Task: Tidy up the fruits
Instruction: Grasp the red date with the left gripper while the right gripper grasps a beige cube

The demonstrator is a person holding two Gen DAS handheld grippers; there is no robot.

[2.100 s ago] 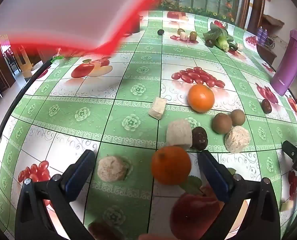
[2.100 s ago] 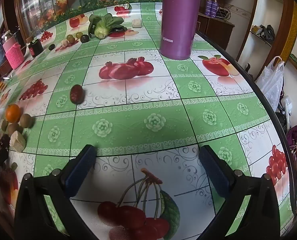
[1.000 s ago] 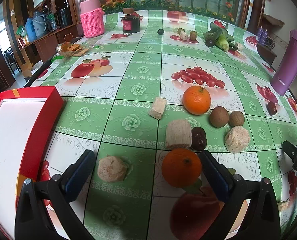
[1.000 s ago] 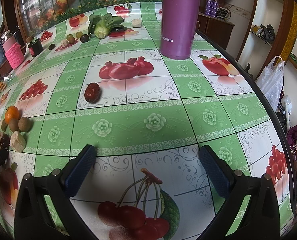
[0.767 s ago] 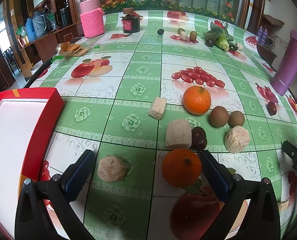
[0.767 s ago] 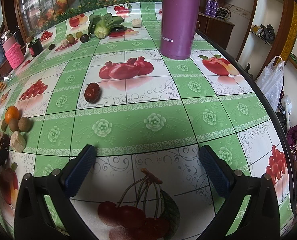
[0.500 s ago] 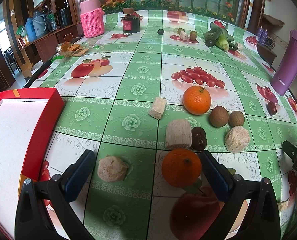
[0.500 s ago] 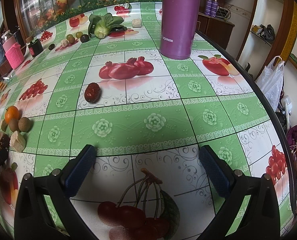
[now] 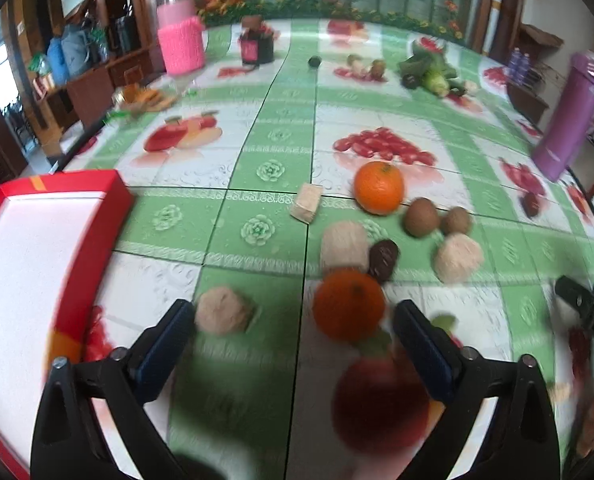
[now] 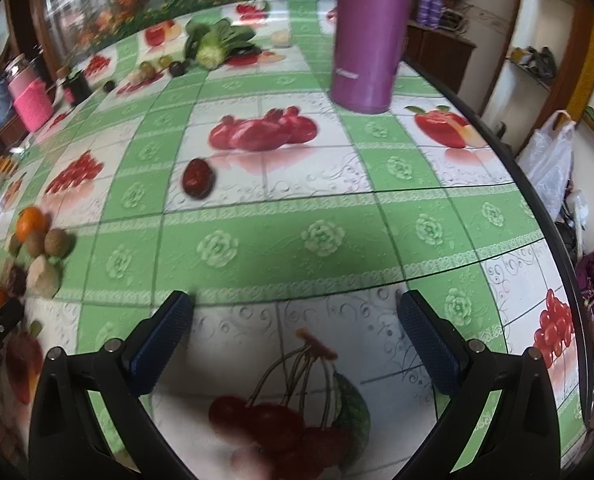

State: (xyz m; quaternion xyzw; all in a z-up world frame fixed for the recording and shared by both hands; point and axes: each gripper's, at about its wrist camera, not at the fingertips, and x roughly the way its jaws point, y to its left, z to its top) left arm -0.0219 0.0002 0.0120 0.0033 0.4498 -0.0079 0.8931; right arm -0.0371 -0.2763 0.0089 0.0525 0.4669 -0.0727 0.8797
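We see a round orange (image 9: 348,305) sitting on the table just ahead of our left gripper (image 9: 293,326), whose jaws are spread wide and hold nothing. It looks smooth, so we think it could roll away if one finger bumps it. The red box (image 9: 97,220) with a white inside waits to the left. Our right gripper (image 10: 295,322) is spread wide too, over bare shiny tablecloth (image 10: 273,240). A wrinkly dark date (image 10: 197,179) lies farther off.

The desk (image 9: 269,200) wears a green fruit-print cloth. On it lie two oranges (image 9: 378,187), two kiwis (image 9: 421,217), a red tray (image 9: 115,196) and a purple flask (image 10: 367,32). A lone red date (image 10: 197,178) sits apart.
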